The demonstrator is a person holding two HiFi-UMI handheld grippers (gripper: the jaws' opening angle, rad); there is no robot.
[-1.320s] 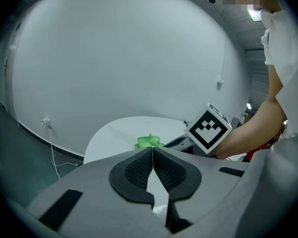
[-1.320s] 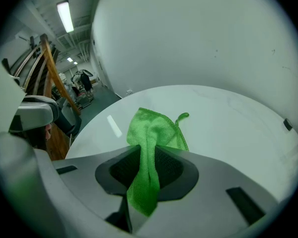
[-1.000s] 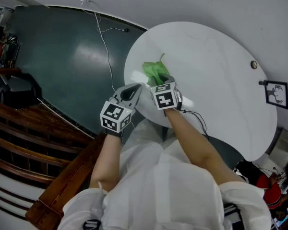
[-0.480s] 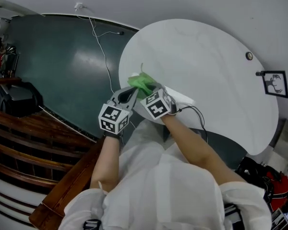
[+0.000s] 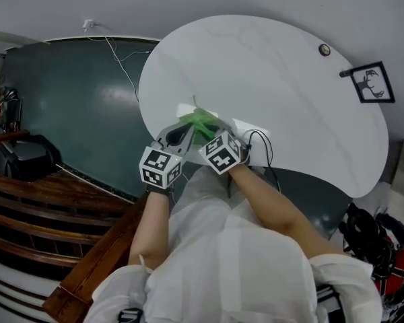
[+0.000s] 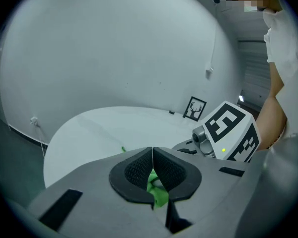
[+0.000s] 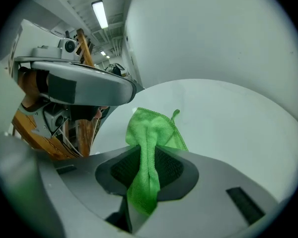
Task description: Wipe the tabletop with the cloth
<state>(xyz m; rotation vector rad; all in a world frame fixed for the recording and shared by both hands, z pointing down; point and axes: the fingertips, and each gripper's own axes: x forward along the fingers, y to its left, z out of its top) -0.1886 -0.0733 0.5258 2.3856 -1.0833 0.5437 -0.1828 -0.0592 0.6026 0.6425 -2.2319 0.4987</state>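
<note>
The green cloth point(image 5: 200, 121) lies bunched on the white oval table point(image 5: 276, 79), close to its near left edge. My right gripper point(image 5: 207, 132) is shut on the cloth point(image 7: 154, 128), and a fold of it runs down between the pads point(image 7: 171, 170). My left gripper point(image 5: 182, 134) sits right beside it with its jaws shut tip to tip. In the left gripper view a bit of green cloth point(image 6: 157, 191) shows through the gap under the shut left gripper point(image 6: 152, 152). The right gripper's marker cube point(image 6: 228, 130) is close on its right.
A small framed deer picture point(image 5: 367, 83) and a small round dark object point(image 5: 324, 49) stand at the table's far side. A white block with a black cable point(image 5: 252, 132) lies by my right gripper. Dark green floor with a white cord point(image 5: 121, 66) and wooden steps point(image 5: 47, 207) are to the left.
My right gripper has dragged the cloth leftward across the table toward the near edge, ending right beside the left gripper. The left gripper stayed shut and barely moved.
</note>
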